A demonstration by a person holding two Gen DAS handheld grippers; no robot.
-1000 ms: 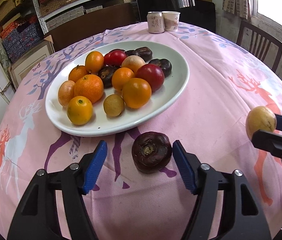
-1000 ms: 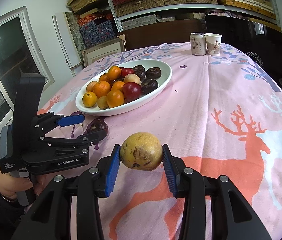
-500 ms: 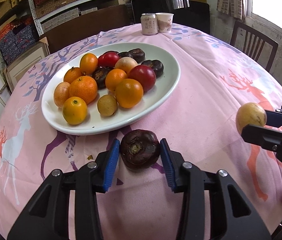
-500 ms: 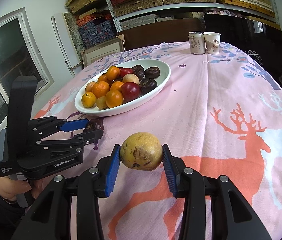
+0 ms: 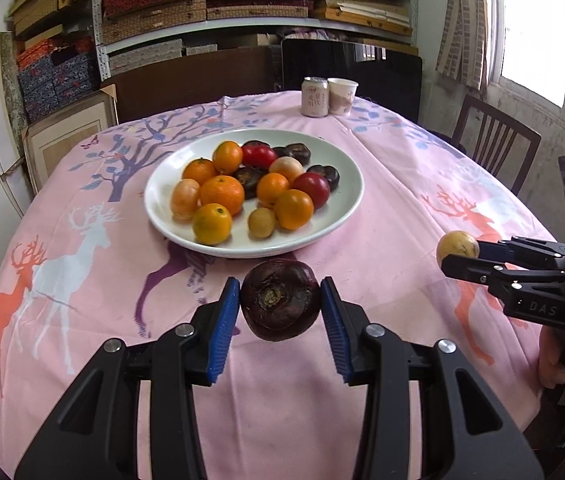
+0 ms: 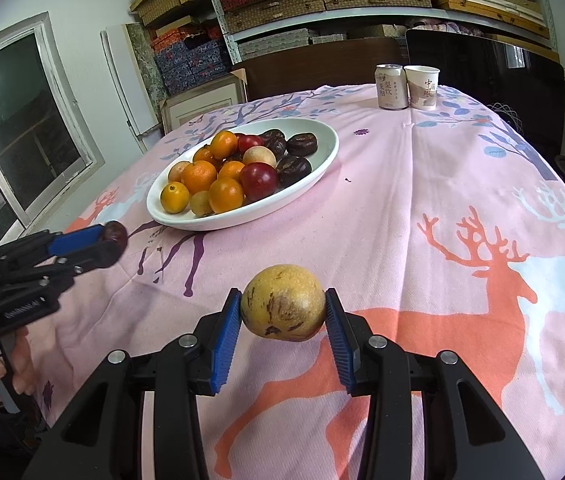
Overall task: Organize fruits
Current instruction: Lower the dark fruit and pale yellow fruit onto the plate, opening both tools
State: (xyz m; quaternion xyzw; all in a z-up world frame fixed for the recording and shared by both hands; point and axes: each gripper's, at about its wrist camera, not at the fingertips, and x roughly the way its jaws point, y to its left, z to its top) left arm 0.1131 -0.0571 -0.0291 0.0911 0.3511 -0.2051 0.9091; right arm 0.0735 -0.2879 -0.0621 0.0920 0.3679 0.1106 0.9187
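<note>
Plate [image 5: 348,216] of fruit ahead; left hand-held gripper [image 5: 280,306] pinching dark fruit [image 5: 280,300], right hand-held gripper [image 6: 282,310] yellow fruit [image 6: 282,302]

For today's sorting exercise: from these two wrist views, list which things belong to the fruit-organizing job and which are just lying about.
Part of the job:
left gripper, shut on the dark purple fruit
right gripper, shut on the yellow fruit
white plate of fruit

Just lying about:
drink can
paper cup
wooden chair
</note>
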